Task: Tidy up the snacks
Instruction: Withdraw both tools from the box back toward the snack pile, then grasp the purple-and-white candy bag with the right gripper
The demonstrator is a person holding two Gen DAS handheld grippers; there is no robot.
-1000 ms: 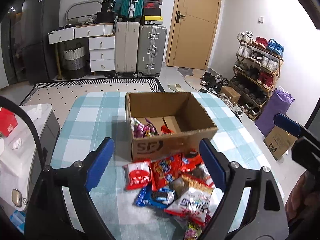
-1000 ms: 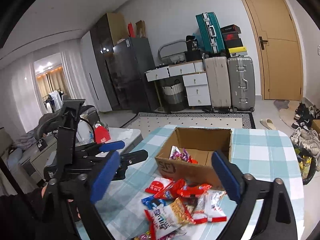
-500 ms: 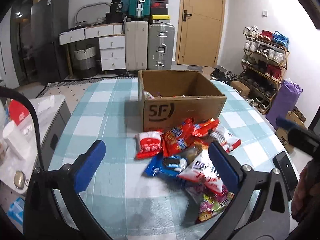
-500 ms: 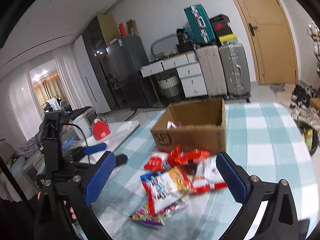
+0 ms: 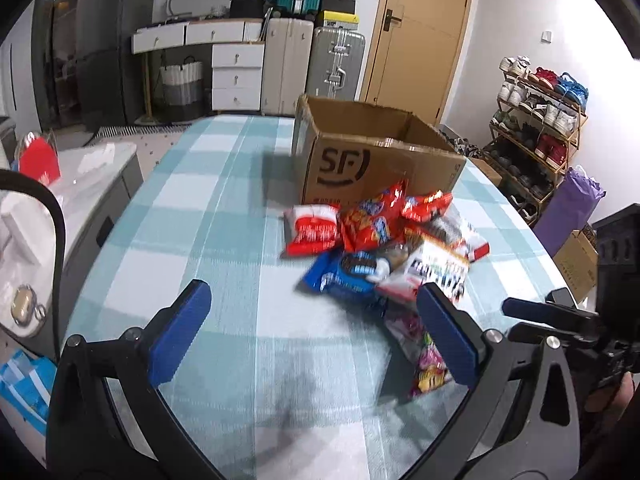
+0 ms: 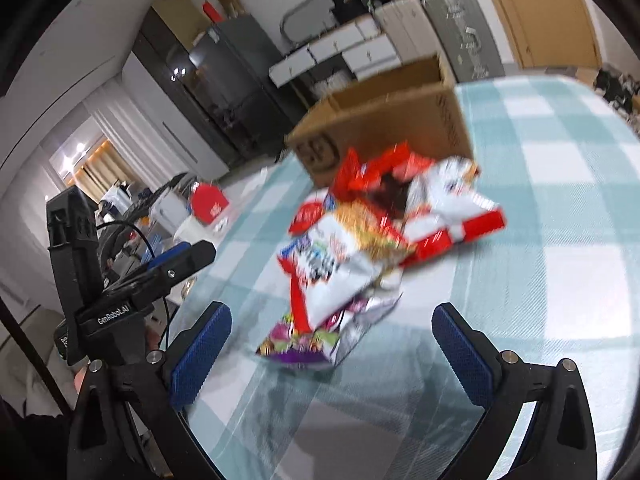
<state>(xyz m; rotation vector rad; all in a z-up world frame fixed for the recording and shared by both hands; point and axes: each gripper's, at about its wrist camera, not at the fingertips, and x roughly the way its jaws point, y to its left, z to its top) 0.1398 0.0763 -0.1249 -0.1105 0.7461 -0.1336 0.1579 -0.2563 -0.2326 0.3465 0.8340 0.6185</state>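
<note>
1. Clearly, little of the sorting can be judged as done: seen from the left wrist, the snack pile (image 5: 384, 256) lies loose on the checked surface (image 5: 224, 240), spread from about 12 to 3 o'clock of the left gripper (image 5: 316, 336).
2. The left gripper is seen spread to its widest, with nothing held between its blue pads; only bare cloth lies between them, and the pile is just beyond its right pad.
3. At the pile's 9 o'clock edge a red-and-white packet (image 5: 310, 232) is found, and at its 6 o'clock a blue cookie packet (image 5: 348, 274) rests partly under a white bag (image 5: 434, 270).
4. At 12 o'clock of the pile, touching its far edge, the cardboard box (image 5: 376, 160) stands open-topped; its inside is hidden by the near wall, so what has been stowed cannot be told.
5. In the right wrist view, the right gripper (image 6: 328, 348) is likewise seen fully apart and empty, with a purple-and-silver wrapper (image 6: 316, 340) lying just ahead, roughly between its fingertips but untouched.
6. Further off at 12 o'clock, the large white bag (image 6: 336, 264) and a red-and-white pack (image 6: 452, 224) at 1 o'clock are blurred.
7. Every visible packet is judged still to be picked up and placed in the box; the wrapper nearest the right gripper seems the likeliest first pick.
</note>
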